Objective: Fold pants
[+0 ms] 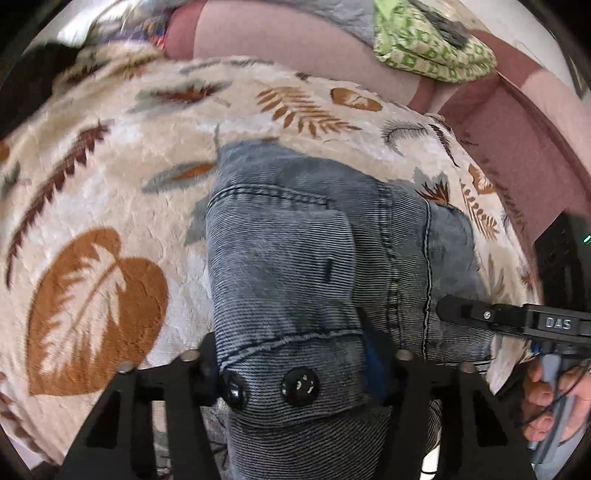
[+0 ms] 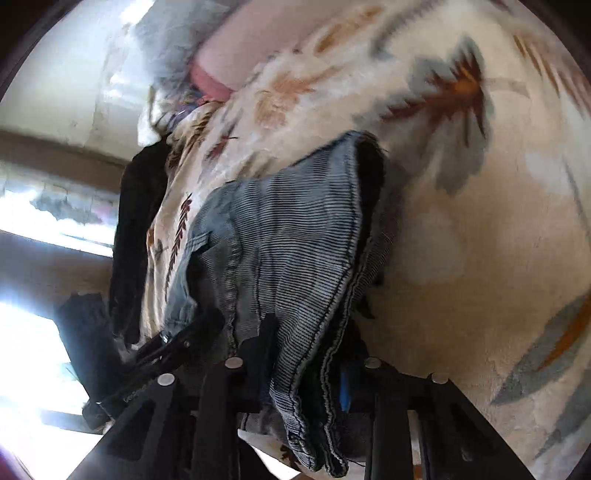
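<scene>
The pants are grey-blue ribbed denim, bunched in folds on a cream blanket with leaf prints. My left gripper is shut on the waistband, by two black buttons. My right gripper is shut on a doubled hem edge of the pants, lifted off the blanket. In the left wrist view the right gripper reaches in from the right and touches the side seam. In the right wrist view the left gripper's finger shows at the lower left.
A pink sofa back runs behind the blanket, with a green patterned cushion on it. A dark garment hangs off the blanket's left edge. A bright window lies beyond. A hand holds the right gripper's handle.
</scene>
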Available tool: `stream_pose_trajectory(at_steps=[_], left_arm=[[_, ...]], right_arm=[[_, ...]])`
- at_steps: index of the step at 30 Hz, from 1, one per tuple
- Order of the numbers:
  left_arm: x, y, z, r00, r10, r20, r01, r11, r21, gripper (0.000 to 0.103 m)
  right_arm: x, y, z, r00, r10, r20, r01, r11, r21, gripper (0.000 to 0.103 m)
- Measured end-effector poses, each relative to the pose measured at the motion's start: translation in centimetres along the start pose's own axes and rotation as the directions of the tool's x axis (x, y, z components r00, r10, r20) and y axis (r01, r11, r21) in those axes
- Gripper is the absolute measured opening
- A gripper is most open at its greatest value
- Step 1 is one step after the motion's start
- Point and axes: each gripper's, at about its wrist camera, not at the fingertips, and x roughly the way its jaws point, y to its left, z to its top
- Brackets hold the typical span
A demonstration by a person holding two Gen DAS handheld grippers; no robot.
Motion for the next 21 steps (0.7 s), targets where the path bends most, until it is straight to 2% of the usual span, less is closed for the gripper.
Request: stream_pose_trajectory(at_steps=[1,3,8,11,13,15,19,21], left_arm=[[-0.4,-0.5,0.0,1.0,0.019,0.017,-0.019,1.0,0.024,0.047],[-1.4,-1.1,0.0,0.998,0.034,0.054,-0.036,0.998,0.047,0.043],[-4.4,-2.1,0.9,0.984,0.052,0.168,-0.068,0.994,0.086,0.042],[-6.5,-2.7,2.9,0.962,0.054,0.269,-0.087,0.99,0.113,0.042],[-7.0,-2.9,4.5,0.954,0.055,0.296,-0.092,0.989,0.115,0.042],[-7.2,-2.6,6.2,0.945,0.036,0.324,-0.073,0.992,0.103,0.042],[-4.9,-1.7,8.8,0.943,0.029,0.332,-0.057,0.995,0.076,0.044],[-2.2,-1.2,9.3,0.958,0.041,0.284,-0.06,0.997,0.056,0.05]], right_arm=[[-0.6,0.5,-0.4,1.0,-0.012,0.012,0.013,0.999,-0.032,0.027],[-1.2,1.8,-0.5,0.999,-0.033,0.035,0.035,0.996,-0.079,0.027],[-3.6,4.7,0.2,0.992,-0.042,0.117,0.063,0.981,-0.181,0.027],[-5.1,6.5,2.1,0.985,-0.034,0.172,0.074,0.97,-0.233,0.027],[-6.1,7.5,3.9,0.979,-0.017,0.203,0.071,0.963,-0.259,0.027],[-6.6,8.5,5.7,0.97,-0.029,0.24,0.102,0.95,-0.297,0.027],[-5.0,7.9,8.9,0.97,-0.02,0.242,0.092,0.952,-0.291,0.027],[-2.4,6.3,9.9,0.979,-0.052,0.2,0.107,0.955,-0.276,0.033]])
